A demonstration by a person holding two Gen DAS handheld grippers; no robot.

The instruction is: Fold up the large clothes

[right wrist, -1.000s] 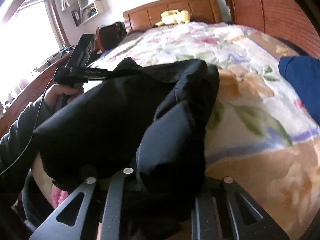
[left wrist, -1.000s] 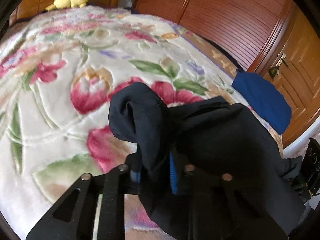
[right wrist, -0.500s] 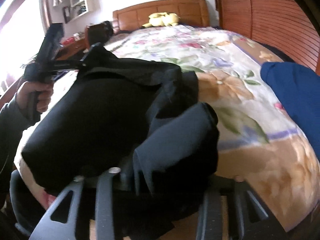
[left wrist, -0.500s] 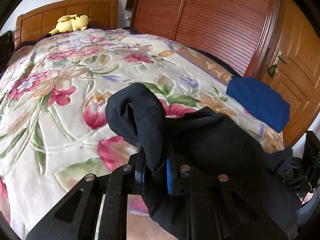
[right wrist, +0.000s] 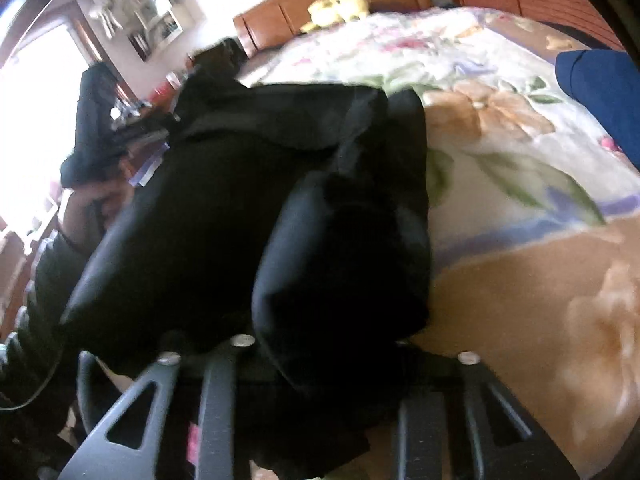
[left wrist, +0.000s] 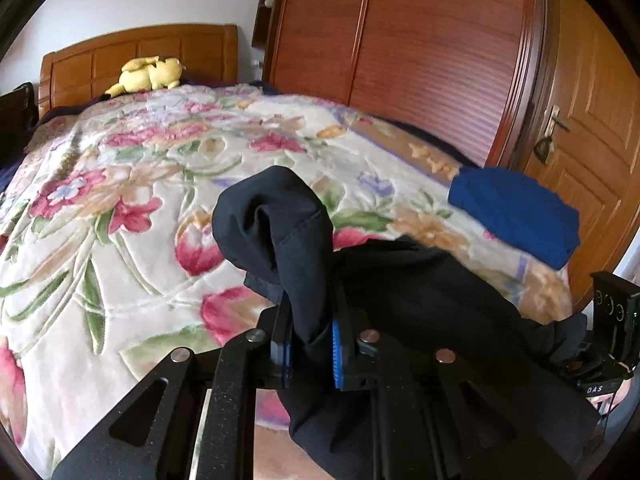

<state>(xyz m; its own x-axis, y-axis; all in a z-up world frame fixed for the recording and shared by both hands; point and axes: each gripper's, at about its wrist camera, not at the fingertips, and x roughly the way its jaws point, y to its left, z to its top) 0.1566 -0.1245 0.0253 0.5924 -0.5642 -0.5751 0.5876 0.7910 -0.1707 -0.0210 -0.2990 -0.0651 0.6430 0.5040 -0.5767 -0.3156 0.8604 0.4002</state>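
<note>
A floral blanket covered the bed below a wooden headboard, beside a slatted wardrobe. The left gripper pinched the black garment; the right gripper had just been closing, cloth bunched between its jaws.

Black garment over floral bedspread

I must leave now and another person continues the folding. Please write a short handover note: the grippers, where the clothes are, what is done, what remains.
Left gripper: shut on a bunch of the black garment, blue pads pressing the cloth.
Right gripper: its jaws have just been closing; the same black garment lies between them, and the cloth hides the pads.
The garment hangs between both grippers above the near end of the floral bed cover, not spread out.
Done: a folded blue garment lies at the bed's right edge.
Left: lay the black garment flat and fold it.
</note>
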